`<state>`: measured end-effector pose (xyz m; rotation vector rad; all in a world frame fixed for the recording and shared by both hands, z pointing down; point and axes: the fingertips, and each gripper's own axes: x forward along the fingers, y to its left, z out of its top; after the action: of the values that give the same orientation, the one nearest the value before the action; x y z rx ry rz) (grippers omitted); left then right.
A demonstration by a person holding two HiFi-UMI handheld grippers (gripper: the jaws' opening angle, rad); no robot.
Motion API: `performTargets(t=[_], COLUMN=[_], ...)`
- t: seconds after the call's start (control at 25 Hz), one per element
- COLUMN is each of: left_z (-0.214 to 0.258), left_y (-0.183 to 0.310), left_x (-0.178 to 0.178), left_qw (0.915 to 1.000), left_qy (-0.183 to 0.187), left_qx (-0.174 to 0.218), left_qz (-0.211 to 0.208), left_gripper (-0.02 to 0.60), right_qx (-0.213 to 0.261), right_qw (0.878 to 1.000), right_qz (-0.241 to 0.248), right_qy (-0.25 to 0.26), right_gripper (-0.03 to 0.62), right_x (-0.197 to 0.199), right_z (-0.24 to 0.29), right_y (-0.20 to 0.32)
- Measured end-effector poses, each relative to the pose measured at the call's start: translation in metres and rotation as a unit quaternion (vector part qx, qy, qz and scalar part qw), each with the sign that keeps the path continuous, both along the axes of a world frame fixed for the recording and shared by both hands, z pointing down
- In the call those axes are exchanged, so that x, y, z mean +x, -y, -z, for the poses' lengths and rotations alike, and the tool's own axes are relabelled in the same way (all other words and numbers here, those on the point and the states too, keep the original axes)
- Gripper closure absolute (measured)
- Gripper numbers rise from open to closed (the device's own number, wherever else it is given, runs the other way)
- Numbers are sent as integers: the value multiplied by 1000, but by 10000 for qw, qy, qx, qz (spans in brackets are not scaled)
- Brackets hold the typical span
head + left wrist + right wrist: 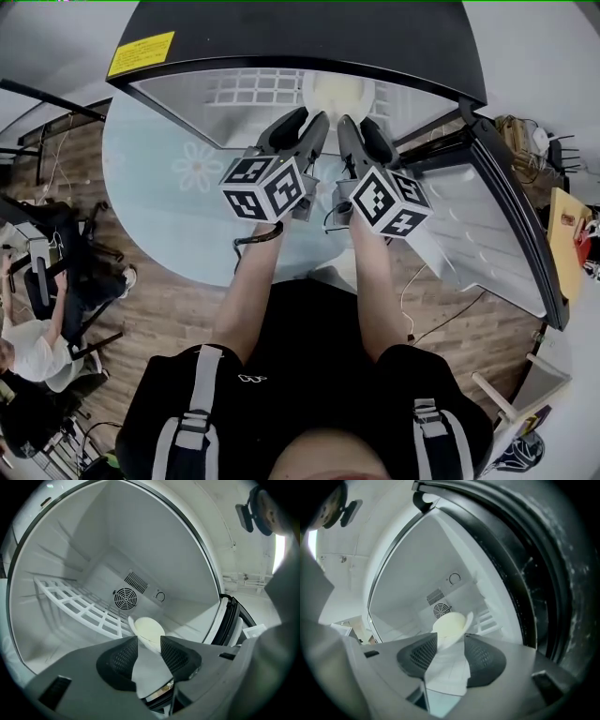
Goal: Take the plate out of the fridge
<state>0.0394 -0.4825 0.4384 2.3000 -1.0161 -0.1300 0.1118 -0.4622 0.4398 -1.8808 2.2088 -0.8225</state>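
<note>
A pale cream plate (337, 91) lies on the floor of the open black fridge (309, 28), just ahead of both grippers. My left gripper (311, 120) and right gripper (349, 124) point side by side into the opening. In the left gripper view the plate (149, 629) shows past the open jaws of the left gripper (149, 649), its near rim right at their tips. The right gripper view has the plate (451, 623) just beyond the open right gripper (451, 648). No pad presses on the plate.
A white wire shelf (77, 606) runs along the fridge's left inner wall, with a round fan vent (125, 598) on the back wall. The fridge door (487, 220) stands open at the right. A light blue rug (173, 192) lies below, and a seated person (37, 352) is at far left.
</note>
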Motion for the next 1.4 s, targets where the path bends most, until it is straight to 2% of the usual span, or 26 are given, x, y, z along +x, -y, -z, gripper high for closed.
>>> performTargets(t=[0.24, 0.4, 0.68, 1.08, 1.4], left_z=[1, -3, -3, -2, 5], left_y=[3, 2, 2, -10, -27], left_x=[-2, 3, 5, 4, -2], left_qw=[10000, 9993, 9982, 9991, 9996], left_qy=[-9, -326, -502, -296, -212], left_qx=[3, -148, -212, -240, -188], left_qz=[6, -100, -237, -201, -95], left_gripper=[420, 431, 449, 442, 436], right_qx=[26, 67, 28, -21, 134], right_qw=[9998, 9997, 9990, 9985, 9977], right_qz=[-1, 11, 70, 124, 276], right_qy=[192, 253, 449, 526, 613], right_gripper=[408, 408, 421, 441, 443], right_x=[-1, -2, -4, -4, -12], right_z=[-1, -2, -3, -1, 9], right_y=[5, 7, 8, -1, -16])
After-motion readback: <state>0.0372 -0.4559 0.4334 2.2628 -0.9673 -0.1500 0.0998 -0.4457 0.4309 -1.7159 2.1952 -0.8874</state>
